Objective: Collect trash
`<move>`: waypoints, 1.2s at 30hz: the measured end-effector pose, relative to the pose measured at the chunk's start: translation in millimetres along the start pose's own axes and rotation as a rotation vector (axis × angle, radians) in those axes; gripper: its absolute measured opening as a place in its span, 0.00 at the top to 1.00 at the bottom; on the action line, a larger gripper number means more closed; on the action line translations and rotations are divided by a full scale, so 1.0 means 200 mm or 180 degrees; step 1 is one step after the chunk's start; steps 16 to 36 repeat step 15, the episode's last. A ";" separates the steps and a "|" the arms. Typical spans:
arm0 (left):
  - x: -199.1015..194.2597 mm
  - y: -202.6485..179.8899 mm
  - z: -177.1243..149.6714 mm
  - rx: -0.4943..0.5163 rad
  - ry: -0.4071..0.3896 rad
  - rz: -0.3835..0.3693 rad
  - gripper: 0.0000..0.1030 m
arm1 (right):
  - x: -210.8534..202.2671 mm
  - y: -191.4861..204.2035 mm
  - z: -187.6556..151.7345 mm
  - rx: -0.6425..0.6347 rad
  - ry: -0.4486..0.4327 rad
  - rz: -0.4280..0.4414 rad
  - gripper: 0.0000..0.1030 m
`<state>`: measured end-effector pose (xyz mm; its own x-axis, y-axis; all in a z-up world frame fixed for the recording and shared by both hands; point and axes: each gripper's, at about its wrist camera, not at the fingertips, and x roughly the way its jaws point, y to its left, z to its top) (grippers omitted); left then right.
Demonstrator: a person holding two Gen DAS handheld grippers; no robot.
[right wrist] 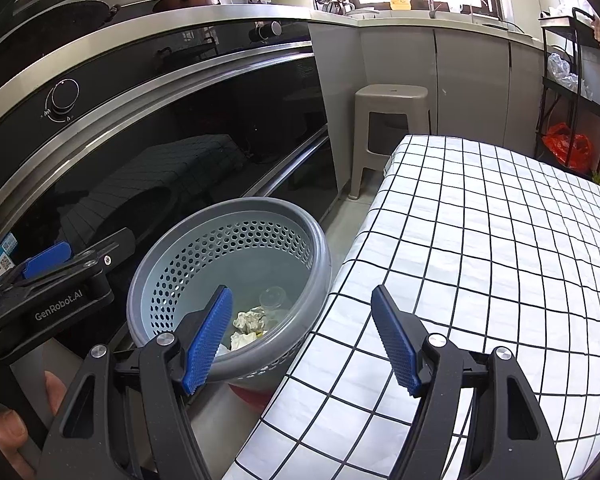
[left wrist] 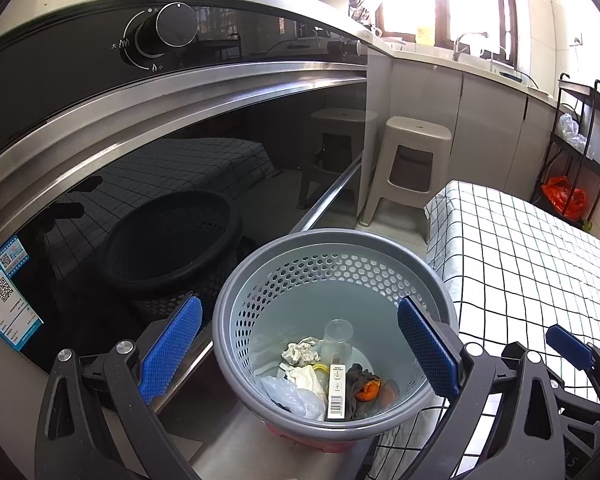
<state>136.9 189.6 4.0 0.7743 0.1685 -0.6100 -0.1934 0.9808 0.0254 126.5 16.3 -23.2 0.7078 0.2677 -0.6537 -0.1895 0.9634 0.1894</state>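
Two grippers are seen, and both have their blue pads spread wide apart with nothing held between them. The left gripper [left wrist: 300, 350] is held over the grey basket [left wrist: 236, 292], so the basket's open top shows between its fingers. No pad is pressed on the basket. The right gripper [right wrist: 302, 338] is held above the edge of the table with the checked cloth [right wrist: 500, 240], just beside the basket, and nothing is touched by its pads either.

Trash is seen lying at the bottom of the basket: crumpled paper [left wrist: 300, 352], a clear plastic cup [left wrist: 338, 336], a white box with a barcode [left wrist: 337, 392], a thin plastic bag [left wrist: 292, 396] and an orange peel [left wrist: 368, 390]. The basket is set on the floor, between the dark glass oven door [left wrist: 160, 184] and the table. A beige stool [left wrist: 412, 164] is seen farther back by the cupboards. A hand [right wrist: 8, 432] is seen at the lower left corner of the right view.
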 end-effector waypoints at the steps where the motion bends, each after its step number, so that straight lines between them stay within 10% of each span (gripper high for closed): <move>1: 0.00 0.00 0.00 -0.0001 0.0004 -0.0006 0.06 | 0.00 0.00 0.00 -0.0001 -0.0001 0.0001 0.33; 36: 0.00 0.01 0.00 -0.0011 0.0012 0.0009 0.06 | 0.00 0.00 0.00 0.0009 -0.0003 0.0005 0.33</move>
